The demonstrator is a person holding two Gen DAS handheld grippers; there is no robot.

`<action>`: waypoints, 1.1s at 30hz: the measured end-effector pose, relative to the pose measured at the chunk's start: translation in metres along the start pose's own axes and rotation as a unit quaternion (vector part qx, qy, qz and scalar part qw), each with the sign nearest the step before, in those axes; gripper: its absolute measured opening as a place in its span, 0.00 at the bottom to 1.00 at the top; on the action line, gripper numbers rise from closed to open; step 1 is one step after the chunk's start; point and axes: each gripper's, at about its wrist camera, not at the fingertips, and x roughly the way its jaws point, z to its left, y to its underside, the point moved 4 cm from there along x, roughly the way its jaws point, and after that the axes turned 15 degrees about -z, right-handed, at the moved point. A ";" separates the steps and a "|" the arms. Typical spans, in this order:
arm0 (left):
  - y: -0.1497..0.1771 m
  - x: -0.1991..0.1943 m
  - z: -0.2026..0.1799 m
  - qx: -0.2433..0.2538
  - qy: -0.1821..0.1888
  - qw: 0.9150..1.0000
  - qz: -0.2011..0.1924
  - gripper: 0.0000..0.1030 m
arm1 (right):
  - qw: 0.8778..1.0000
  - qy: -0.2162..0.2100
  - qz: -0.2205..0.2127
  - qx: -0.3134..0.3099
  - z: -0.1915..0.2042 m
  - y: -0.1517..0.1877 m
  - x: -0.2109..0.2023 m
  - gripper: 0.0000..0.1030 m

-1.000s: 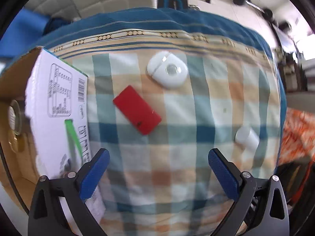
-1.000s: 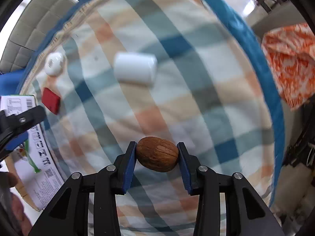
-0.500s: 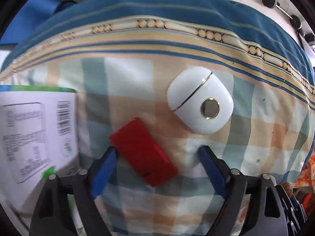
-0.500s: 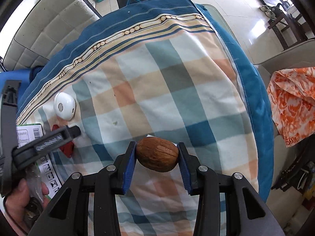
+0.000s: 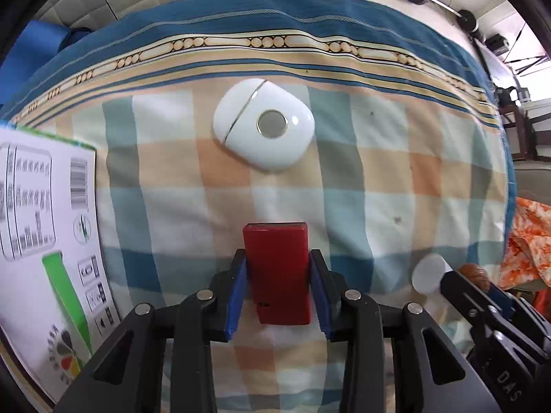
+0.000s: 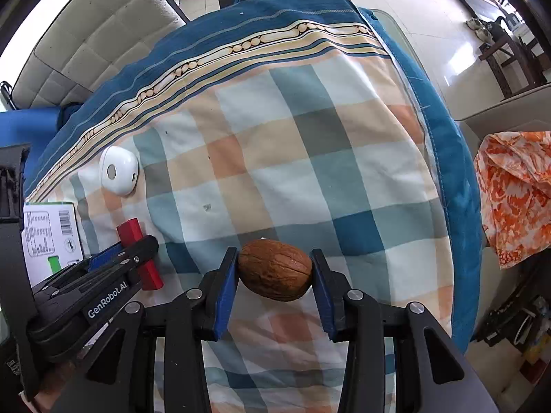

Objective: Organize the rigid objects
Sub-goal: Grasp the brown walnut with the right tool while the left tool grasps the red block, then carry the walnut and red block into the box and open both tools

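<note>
My left gripper [image 5: 277,268] is shut on a flat red block [image 5: 277,268], which also shows in the right wrist view [image 6: 137,251] above the checked cloth. My right gripper [image 6: 274,272] is shut on a brown walnut [image 6: 273,270]; the nut also peeks out at the right in the left wrist view [image 5: 473,272]. A white rounded earbud case [image 5: 263,129] lies on the cloth beyond the red block, and shows in the right wrist view [image 6: 118,170]. A small white cylinder [image 5: 428,273] lies at the right, partly behind the right gripper.
A printed white cardboard box [image 5: 41,227] stands at the left on the checked cloth [image 5: 378,189]; it also shows in the right wrist view [image 6: 48,237]. An orange patterned fabric [image 6: 513,186] lies off the right edge. A padded sofa back [image 6: 86,44] is behind.
My left gripper closed in on the red block, shut on it and turned it lengthwise. My right gripper kept hold of the walnut and drew back beside the left gripper.
</note>
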 end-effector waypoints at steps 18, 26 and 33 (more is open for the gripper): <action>0.006 -0.094 -0.009 0.034 0.050 0.996 -0.070 0.29 | 0.999 -0.008 -0.037 -0.002 -0.005 0.025 -0.061 0.42; 0.010 -0.141 0.015 0.021 0.076 0.991 -0.105 0.29 | 0.998 -0.016 -0.059 -0.018 0.017 0.028 -0.097 0.42; 0.008 -0.200 0.054 -0.003 0.088 0.984 -0.156 0.29 | 0.993 -0.041 -0.083 -0.070 0.085 0.048 -0.138 0.42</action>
